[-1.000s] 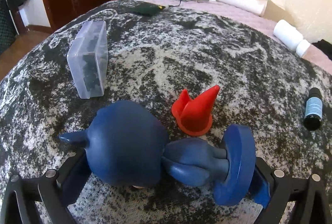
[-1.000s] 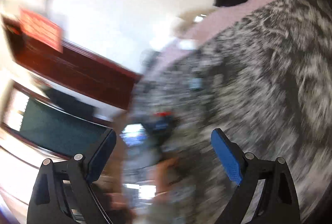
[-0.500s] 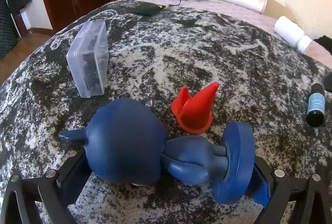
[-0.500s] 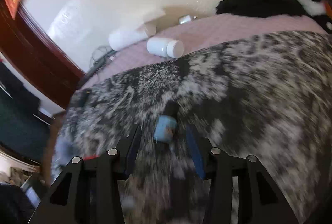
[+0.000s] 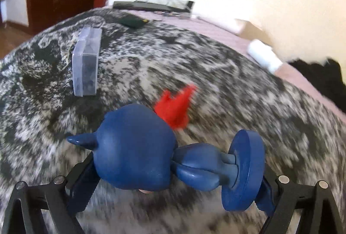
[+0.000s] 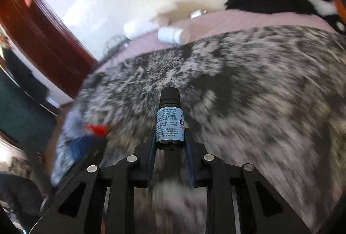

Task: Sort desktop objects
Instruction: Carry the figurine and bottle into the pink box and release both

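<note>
Mottled grey-and-white blanket (image 5: 216, 73) covers what looks like a bed, with a pink sheet and a cream wall beyond.

Between the left gripper (image 5: 173, 190) fingers, spread wide, lies a blue figurine (image 5: 138, 149), set crosswise: its round head is against the left finger and its disc base against the right one. That end-to-end hold probably suits its length; the fingers look clamped on it. Just beyond its head sits a red cone (image 5: 175, 108), blurred. Further out, left of the fingers, a clear box (image 5: 86, 65) lies on the blanket; far right, a white bottle (image 5: 263, 56) lies on the sheet.

The right gripper (image 6: 170, 138) fingers are nearly together, pinching a small dark bottle (image 6: 169, 123) by its labelled body, cap pointing away, so the narrow sides meet the pads. Whether it rests on the blanket or is lifted, I cannot tell. Where either thing belongs is not shown.
</note>
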`<state>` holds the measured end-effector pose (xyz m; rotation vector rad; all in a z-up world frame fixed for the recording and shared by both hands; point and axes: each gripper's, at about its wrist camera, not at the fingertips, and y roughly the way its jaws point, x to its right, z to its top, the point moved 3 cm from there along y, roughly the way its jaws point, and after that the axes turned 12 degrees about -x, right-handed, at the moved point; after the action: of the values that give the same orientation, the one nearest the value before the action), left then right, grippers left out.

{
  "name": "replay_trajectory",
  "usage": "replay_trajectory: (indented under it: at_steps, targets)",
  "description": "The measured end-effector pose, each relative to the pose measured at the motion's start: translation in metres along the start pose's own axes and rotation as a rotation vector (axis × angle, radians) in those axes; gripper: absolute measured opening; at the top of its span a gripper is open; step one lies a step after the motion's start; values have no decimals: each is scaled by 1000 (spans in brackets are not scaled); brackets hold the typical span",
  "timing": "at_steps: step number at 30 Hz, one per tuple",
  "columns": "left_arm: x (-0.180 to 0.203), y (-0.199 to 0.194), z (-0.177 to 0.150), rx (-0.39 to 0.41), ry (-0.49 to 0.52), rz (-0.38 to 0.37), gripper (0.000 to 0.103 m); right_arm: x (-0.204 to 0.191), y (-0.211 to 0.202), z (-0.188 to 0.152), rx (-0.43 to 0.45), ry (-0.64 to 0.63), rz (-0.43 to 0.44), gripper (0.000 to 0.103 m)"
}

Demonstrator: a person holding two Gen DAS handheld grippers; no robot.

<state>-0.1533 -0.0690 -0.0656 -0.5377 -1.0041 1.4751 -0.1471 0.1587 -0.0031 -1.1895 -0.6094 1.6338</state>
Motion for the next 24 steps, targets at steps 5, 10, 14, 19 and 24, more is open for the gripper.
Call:
replay_trajectory:
  at_steps: [5, 10, 14, 19, 24]
  targets:
    - [72, -54, -28, 70, 239, 5, 97, 23, -96, -62, 100, 4, 13, 26]
    - [162, -123, -56, 188, 445, -74, 97, 65, -202, -111, 262, 57, -77, 26]
    - [237, -181, -81, 239, 545, -231, 97, 104, -269, -138, 349, 126, -169, 26]
    - [330, -230, -119, 241, 661, -422, 97, 153, -354, -172, 457, 212, -285, 27]
    - [404, -230, -167, 170, 764, -497, 97, 206, -418, -204, 511, 318, -369, 28]
